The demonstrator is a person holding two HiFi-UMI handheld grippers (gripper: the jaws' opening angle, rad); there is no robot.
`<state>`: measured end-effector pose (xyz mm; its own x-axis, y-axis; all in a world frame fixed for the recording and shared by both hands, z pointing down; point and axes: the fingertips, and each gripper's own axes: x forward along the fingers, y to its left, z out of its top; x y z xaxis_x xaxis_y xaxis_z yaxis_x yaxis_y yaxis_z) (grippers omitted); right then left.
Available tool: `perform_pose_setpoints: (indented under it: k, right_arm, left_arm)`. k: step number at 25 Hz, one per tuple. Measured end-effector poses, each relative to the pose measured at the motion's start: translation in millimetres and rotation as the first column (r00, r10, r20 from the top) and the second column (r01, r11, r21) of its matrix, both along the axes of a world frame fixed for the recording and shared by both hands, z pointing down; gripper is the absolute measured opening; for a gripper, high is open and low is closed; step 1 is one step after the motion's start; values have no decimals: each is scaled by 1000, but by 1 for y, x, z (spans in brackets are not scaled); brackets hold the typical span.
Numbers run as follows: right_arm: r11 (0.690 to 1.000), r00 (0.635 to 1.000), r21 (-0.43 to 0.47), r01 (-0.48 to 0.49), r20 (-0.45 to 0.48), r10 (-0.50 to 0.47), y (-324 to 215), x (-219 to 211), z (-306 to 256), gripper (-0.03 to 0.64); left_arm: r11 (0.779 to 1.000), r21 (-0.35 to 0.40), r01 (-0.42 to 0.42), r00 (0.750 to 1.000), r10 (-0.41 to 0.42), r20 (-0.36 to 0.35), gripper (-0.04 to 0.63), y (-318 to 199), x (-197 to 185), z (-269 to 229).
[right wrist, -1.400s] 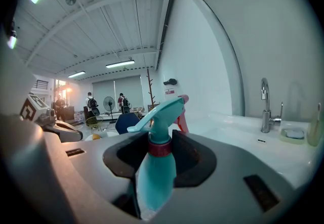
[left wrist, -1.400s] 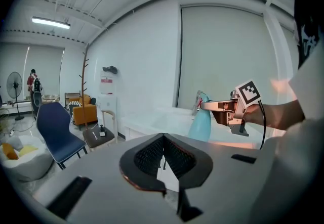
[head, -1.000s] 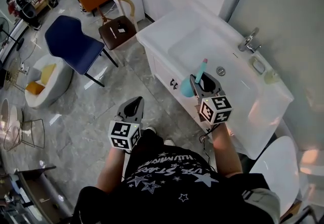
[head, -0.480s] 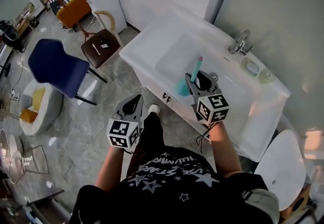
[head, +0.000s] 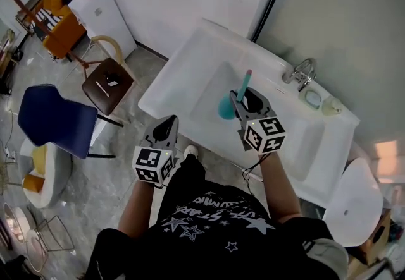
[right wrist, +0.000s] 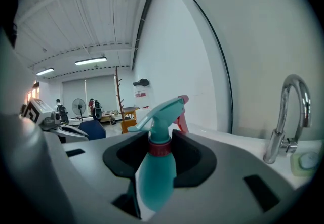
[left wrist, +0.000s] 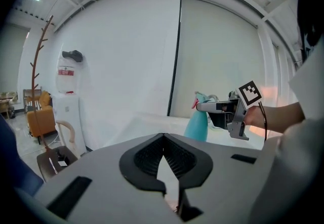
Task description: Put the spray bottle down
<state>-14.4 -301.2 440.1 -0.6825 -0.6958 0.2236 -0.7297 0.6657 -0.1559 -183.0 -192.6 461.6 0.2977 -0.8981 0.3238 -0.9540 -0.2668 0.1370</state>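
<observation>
A teal spray bottle (head: 228, 107) with a pink trigger hangs over the basin of the white sink (head: 190, 92). My right gripper (head: 243, 97) is shut on its neck. In the right gripper view the bottle (right wrist: 158, 172) stands upright between the jaws of that gripper (right wrist: 161, 134), just under its red collar. My left gripper (head: 169, 122) is lower left, short of the sink's front edge, and holds nothing. In the left gripper view its jaw tips (left wrist: 163, 139) meet, and the bottle (left wrist: 196, 126) shows ahead to the right.
A chrome faucet (head: 300, 72) and a soap dish (head: 311, 98) stand at the sink's far right side. A brown chair (head: 107, 83) and a blue chair (head: 54, 122) are on the floor to the left. A white seat (head: 354, 200) sits at the right.
The person has stepped up to the sink. Both grippers have moved forward, and the bottle has gone from the sink's near edge to over its basin.
</observation>
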Motion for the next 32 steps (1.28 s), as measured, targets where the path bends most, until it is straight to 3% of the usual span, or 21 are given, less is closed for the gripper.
perform_pose_setpoints:
  k: [17,32]
  right_arm:
    - [988,986,32,-154,-53,156,-148,-65,4,156]
    - [966,962,30,-259,-78,260,-246,-76,44,156]
  left_arm:
    - [987,-14,-160,987,160,-3,17,-158,-58,8]
    - [974,-58,-221,975,222,9,15,-231,-68,38]
